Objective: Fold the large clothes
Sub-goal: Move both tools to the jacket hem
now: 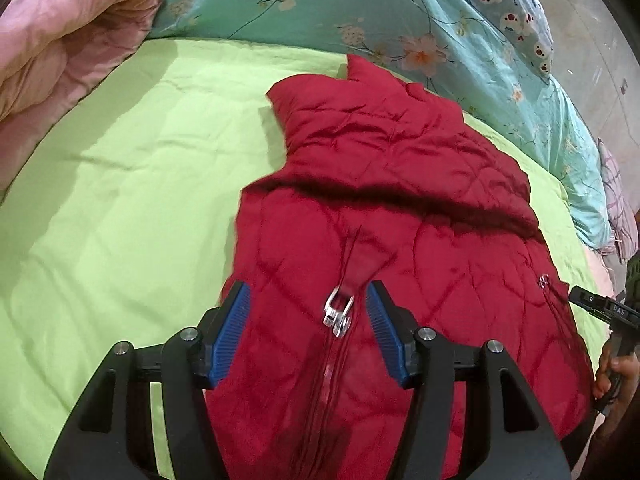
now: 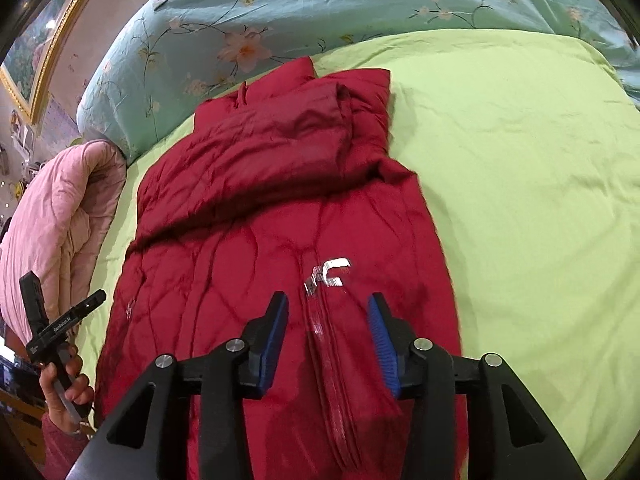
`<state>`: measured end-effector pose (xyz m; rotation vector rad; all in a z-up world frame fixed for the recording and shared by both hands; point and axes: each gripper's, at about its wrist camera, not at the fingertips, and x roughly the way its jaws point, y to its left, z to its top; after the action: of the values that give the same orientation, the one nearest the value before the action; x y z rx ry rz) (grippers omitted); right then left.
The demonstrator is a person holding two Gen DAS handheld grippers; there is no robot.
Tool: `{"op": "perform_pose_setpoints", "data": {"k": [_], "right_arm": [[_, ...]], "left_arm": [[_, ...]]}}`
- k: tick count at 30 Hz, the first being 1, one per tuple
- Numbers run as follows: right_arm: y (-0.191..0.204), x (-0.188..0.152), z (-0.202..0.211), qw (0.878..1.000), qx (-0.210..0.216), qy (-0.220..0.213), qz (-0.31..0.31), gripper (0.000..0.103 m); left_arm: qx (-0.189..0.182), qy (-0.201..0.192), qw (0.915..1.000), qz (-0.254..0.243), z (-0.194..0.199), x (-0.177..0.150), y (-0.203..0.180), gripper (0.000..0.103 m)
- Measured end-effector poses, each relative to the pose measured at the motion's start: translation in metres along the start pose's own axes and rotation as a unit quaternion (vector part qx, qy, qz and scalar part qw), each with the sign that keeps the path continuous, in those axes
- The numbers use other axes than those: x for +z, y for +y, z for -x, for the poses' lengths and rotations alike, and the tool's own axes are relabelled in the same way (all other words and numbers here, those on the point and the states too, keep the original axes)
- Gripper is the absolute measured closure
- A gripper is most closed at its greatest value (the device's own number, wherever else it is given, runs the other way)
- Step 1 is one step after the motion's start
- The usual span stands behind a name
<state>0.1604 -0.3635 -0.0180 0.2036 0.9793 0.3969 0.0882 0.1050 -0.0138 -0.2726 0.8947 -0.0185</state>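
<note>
Red quilted jacket (image 1: 384, 208) lies flat on the lime-green sheet (image 1: 132, 168), filling centre to lower right of the left wrist view; in the right wrist view it runs from upper centre down to the bottom edge. Its far part is folded over the body, making a thick ridge across the middle of the frame. A second fold of red padding bunches near the top (image 2: 320, 120).

Left gripper (image 1: 308, 300) hovers over the jacket at lower centre, jaws apart, nothing clamped; a silver zipper pull (image 1: 338, 312) sits between the blue pads (image 1: 234, 328), no contact visible. Right gripper (image 2: 328, 308) same posture at lower centre of its view, jaws parted and empty; another silver zipper pull (image 2: 328, 274) lies just beyond its tips, zipper line running down between the fingers.

Each view catches the other tool at the frame edge, held by a hand (image 2: 66, 384): left edge in the right wrist view, right edge in the left.

Teal floral duvet (image 1: 360, 4) across the top, pink quilt (image 1: 68, 36) rolled at upper left of the left view. Gold picture frame (image 2: 52, 52) upper left in the right view.
</note>
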Motion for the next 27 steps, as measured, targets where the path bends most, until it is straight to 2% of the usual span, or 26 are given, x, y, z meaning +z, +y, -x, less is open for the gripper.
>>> {"op": "perform_pose_setpoints", "data": {"k": [7,11,17,27], "right_arm": [[-0.019,-0.017,0.024,1.0,-0.008,-0.007,-0.018,0.057],[-0.032,-0.023,0.035,0.999,-0.012,-0.009,-0.03,0.051],[-0.047,-0.044,0.036,0.999,-0.018,0.016,-0.047,0.05],[-0.055,-0.081,0.038,0.996,0.022,0.051,-0.074,0.049]], "left_arm": [[0.005,0.008,0.9999,0.014,0.016,-0.025,0.016,0.044],[0.003,0.02,0.9996,0.018,0.02,-0.039,0.024,0.044],[-0.013,0.032,0.999,0.029,0.027,-0.054,0.034,0.044],[-0.028,0.069,0.9971,0.016,0.036,-0.087,0.037,0.044]]}}
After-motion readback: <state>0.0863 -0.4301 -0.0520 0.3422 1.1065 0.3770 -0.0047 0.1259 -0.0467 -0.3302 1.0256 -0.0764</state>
